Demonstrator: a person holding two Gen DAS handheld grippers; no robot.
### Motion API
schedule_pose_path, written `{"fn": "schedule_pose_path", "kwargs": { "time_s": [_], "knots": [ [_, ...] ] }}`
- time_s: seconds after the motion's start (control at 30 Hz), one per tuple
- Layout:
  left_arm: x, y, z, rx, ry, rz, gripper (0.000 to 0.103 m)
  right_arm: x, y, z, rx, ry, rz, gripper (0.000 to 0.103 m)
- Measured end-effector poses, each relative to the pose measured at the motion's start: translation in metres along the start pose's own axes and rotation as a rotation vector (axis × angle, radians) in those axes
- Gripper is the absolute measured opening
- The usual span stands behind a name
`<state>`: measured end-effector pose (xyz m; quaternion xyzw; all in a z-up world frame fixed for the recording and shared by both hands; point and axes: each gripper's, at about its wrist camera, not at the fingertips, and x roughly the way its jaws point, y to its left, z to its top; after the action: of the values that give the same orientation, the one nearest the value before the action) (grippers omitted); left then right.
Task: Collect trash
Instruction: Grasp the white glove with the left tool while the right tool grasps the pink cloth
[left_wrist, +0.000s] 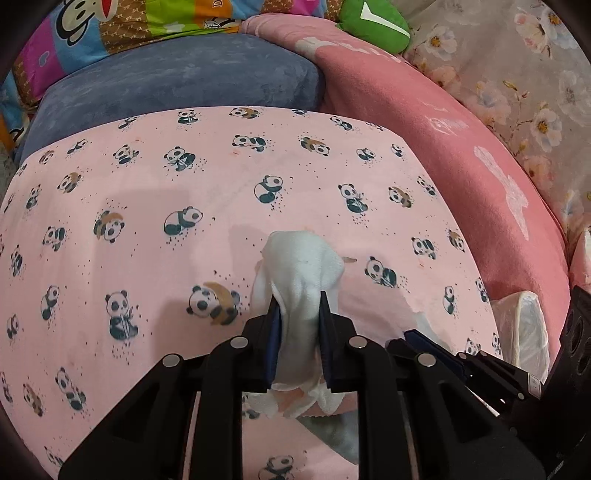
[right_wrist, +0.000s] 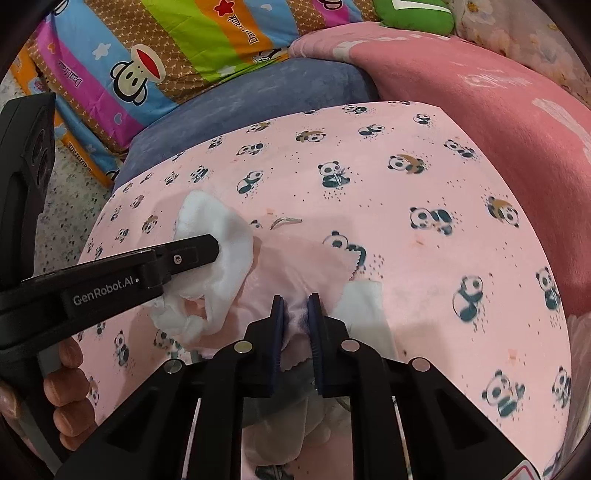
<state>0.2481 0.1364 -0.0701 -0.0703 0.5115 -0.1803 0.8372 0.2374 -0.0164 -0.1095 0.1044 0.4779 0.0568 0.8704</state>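
Observation:
My left gripper (left_wrist: 298, 299) is shut on a crumpled white tissue (left_wrist: 303, 258), just above a pink panda-print sheet (left_wrist: 184, 184). In the right wrist view the same gripper (right_wrist: 213, 246) comes in from the left, with the tissue (right_wrist: 218, 229) bulging around its tip. My right gripper (right_wrist: 295, 300) is shut on a thin pale pink wrapper (right_wrist: 295, 266) with a zigzag edge, which lies on the sheet (right_wrist: 406, 184). A flat white piece (right_wrist: 365, 302) lies just right of its fingers. The right gripper (left_wrist: 412, 335) shows at the lower right of the left wrist view. A small brown scrap (right_wrist: 286, 221) lies beyond the wrapper.
A blue cushion (left_wrist: 184, 81) lies behind the sheet, with a pink blanket (left_wrist: 443, 129) to its right. A colourful cartoon quilt (right_wrist: 166, 55) and a green cushion (left_wrist: 373, 22) are at the back. A white plastic bag (left_wrist: 524, 325) sits at the right edge. A hand (right_wrist: 62, 387) holds the left gripper's handle.

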Motion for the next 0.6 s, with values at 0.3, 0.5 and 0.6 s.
{"fn": "schedule_pose_path", "kwargs": {
  "time_s": [0.3,0.5,0.6],
  "knots": [
    [-0.035,-0.024,-0.023,0.007,-0.039,-0.005,0.018,-0.058,-0.011,-0.036,0.037,-0.062,0.008,0.006],
    [-0.053,-0.046,-0.027,0.035,-0.067,-0.013,0.018,-0.098,-0.019,-0.042,0.047,-0.130,-0.002,0.006],
    [-0.061,-0.055,-0.029,0.051,-0.080,-0.019,0.018,-0.113,-0.025,-0.042,0.054,-0.143,0.000,0.006]
  ]
}}
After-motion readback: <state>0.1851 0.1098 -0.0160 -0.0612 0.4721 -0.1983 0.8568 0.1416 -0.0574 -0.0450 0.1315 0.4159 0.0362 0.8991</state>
